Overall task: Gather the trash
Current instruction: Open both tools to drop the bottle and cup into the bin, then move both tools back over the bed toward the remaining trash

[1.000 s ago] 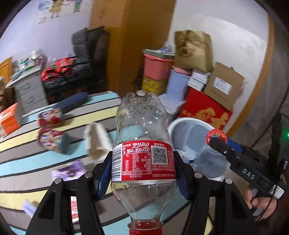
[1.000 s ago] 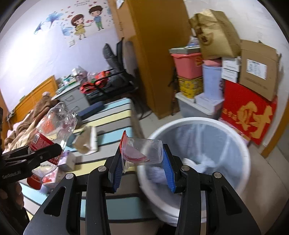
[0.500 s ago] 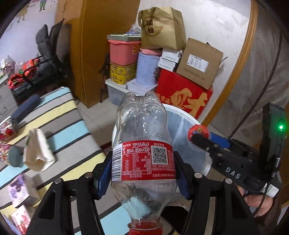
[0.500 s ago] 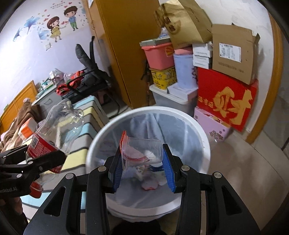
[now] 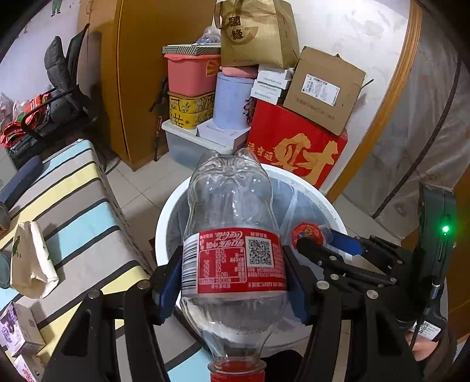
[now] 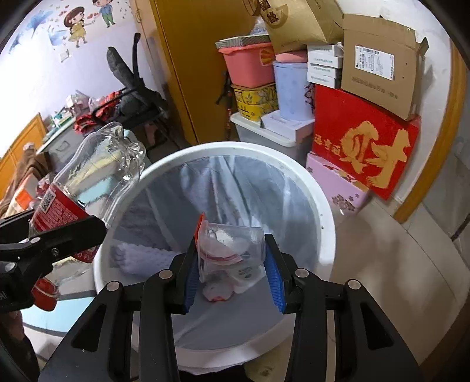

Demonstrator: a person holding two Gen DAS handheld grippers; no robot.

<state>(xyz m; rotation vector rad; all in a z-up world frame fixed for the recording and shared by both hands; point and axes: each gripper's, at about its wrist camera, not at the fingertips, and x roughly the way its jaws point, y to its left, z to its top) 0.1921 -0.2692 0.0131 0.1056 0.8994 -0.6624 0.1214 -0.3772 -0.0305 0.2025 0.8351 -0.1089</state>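
two pieces hang over the bin (image 6: 323, 211), unreleased: left gripper (image 5: 232, 273) fingers pinch a bottle (image 5: 232, 235), right gripper (image 6: 232, 258) fingers pinch a cup (image 6: 232, 244). more litter waits on the striped bench (image 5: 73, 205).

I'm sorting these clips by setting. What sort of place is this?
Most likely a lived-in bedroom that doubles as storage: a striped bed, cartoon wall stickers, and stacked boxes and tubs beside a wooden wardrobe.
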